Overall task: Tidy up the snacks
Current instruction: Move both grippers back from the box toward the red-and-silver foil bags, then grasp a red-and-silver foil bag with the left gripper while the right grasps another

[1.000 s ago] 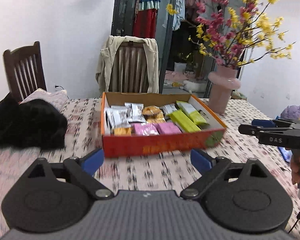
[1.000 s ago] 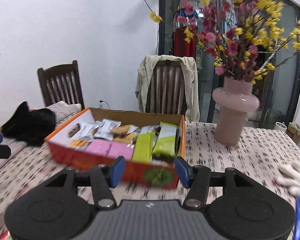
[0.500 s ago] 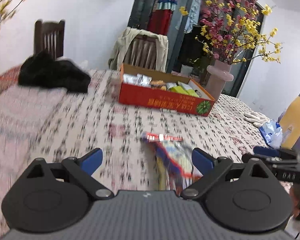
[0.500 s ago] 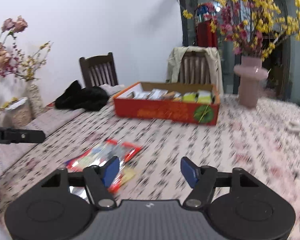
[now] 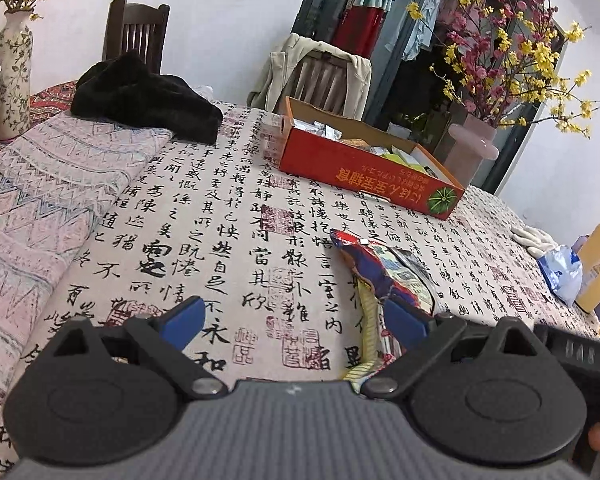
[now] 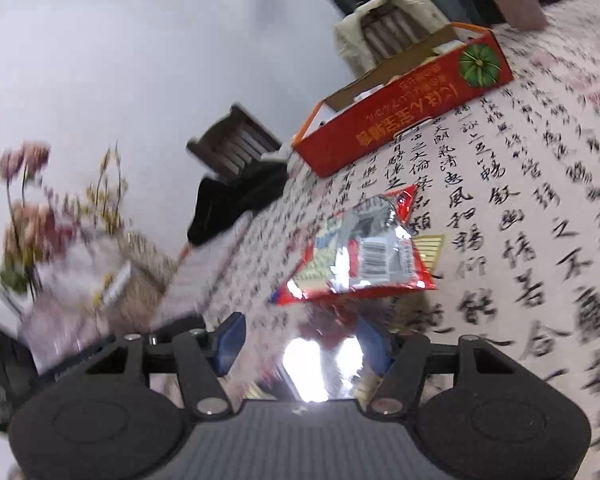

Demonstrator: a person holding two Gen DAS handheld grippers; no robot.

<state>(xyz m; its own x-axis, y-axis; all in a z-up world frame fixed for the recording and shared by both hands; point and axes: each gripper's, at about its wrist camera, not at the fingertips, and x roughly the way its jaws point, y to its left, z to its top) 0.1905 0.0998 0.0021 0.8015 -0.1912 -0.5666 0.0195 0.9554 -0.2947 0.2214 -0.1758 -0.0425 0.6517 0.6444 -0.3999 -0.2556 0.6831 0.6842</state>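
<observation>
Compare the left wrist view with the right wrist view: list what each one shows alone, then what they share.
Left wrist only: white gloves, a blue-white bag, the flowers in the pink vase, and the open left hand-held gripper.
Right wrist only: the barcode side of the red snack packet, and the right hand-held gripper with shiny wrapping between its fingers.
Both: the orange snack box, black cloth, and calligraphy tablecloth.

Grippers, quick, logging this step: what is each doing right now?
Left gripper: open, holding nothing.
Right gripper: fingers have just been closing around the snack bag, no grip yet.
</observation>
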